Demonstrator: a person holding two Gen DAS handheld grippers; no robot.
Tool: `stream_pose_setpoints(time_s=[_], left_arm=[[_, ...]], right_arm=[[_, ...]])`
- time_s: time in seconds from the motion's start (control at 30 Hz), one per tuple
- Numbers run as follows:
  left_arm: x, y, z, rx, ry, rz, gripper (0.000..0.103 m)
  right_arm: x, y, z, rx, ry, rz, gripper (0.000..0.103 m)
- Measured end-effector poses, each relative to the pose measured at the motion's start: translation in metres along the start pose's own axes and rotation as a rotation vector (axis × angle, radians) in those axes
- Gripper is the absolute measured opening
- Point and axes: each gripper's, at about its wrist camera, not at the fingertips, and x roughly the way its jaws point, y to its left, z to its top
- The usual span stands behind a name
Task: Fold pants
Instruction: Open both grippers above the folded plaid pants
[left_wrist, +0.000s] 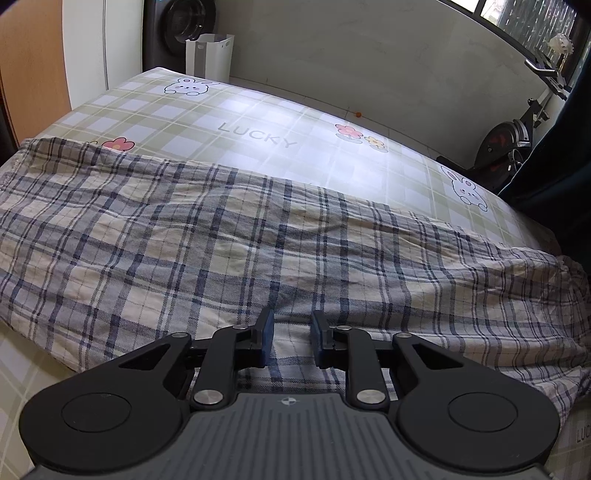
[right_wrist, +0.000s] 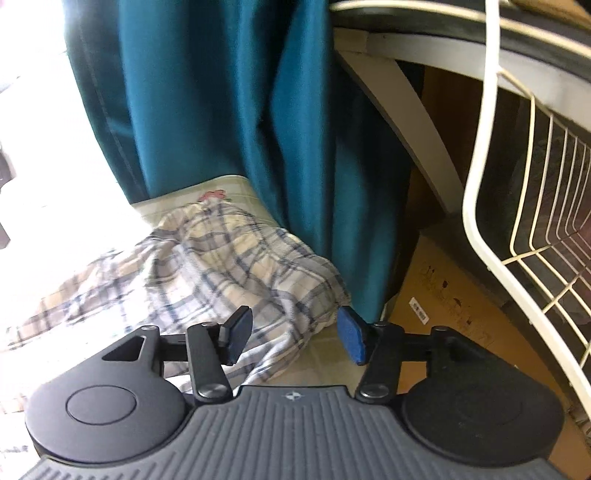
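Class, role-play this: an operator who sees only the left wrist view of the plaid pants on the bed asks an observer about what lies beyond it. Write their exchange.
Operator: Where is the right gripper?
Observer: The right gripper is open, at the bunched end of the plaid pants.
Operator: Holding cloth?
Observer: No, nothing sits between its blue pads.
Operator: What is beside it?
Observer: A white wire basket, right of a teal curtain.

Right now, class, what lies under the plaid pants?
The pants lie spread on a checked bed sheet printed with bunnies and flowers. The sheet shows only around them; whatever lies directly beneath the cloth is covered.
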Motion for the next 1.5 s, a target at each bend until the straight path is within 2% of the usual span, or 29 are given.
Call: stream_pose_setpoints(time_s=[0.1, 0.3, 0.37, 0.43, 0.57, 0.63, 0.7, 0.9, 0.97, 1.07, 1.17, 1.33, 1.43, 1.5], left_arm=[[-0.003, 0.010, -0.001, -0.017, 0.000, -0.003, 0.015], [-0.011, 0.032, 0.002, -0.051, 0.010, -0.004, 0.012], [-0.016, 0.040, 0.006, -0.055, 0.018, -0.005, 0.013], [-0.025, 0.051, 0.011, -0.062, 0.012, 0.032, 0.015], [-0.050, 0.085, 0.026, -0.094, -0.033, 0.010, 0.016], [-0.063, 0.106, 0.036, -0.126, -0.049, 0.007, 0.023], [-0.074, 0.132, 0.044, -0.183, -0.059, 0.017, 0.036], [-0.101, 0.221, 0.049, -0.451, -0.050, 0.033, 0.039], [-0.108, 0.245, 0.044, -0.535, -0.050, 0.035, 0.040], [-0.116, 0.279, 0.035, -0.668, -0.042, 0.025, 0.041], [-0.121, 0.301, 0.022, -0.772, -0.053, 0.027, 0.041], [-0.118, 0.321, 0.005, -0.880, -0.073, 0.029, 0.041], [-0.111, 0.327, -0.002, -0.906, -0.101, 0.068, 0.041], [-0.106, 0.333, -0.007, -0.938, -0.117, 0.065, 0.043]], right_arm=[[-0.010, 0.009, -0.001, -0.011, 0.002, 0.024, 0.060], [-0.029, 0.032, -0.008, -0.013, 0.029, 0.118, 0.069], [-0.036, 0.042, -0.013, -0.017, 0.036, 0.158, 0.071], [-0.044, 0.055, -0.020, -0.039, 0.040, 0.184, 0.072], [-0.057, 0.094, -0.044, -0.141, 0.058, 0.234, 0.074], [-0.061, 0.116, -0.057, -0.197, 0.068, 0.258, 0.074], [-0.064, 0.135, -0.070, -0.243, 0.065, 0.264, 0.074], [-0.059, 0.167, -0.098, -0.335, 0.124, 0.220, 0.074], [-0.058, 0.167, -0.100, -0.316, 0.148, 0.218, 0.074], [-0.064, 0.167, -0.095, -0.244, 0.148, 0.260, 0.074], [-0.073, 0.177, -0.086, -0.213, 0.123, 0.287, 0.075], [-0.081, 0.198, -0.077, -0.220, 0.083, 0.334, 0.075], [-0.084, 0.207, -0.076, -0.229, 0.069, 0.347, 0.075], [-0.083, 0.209, -0.076, -0.235, 0.068, 0.347, 0.075]])
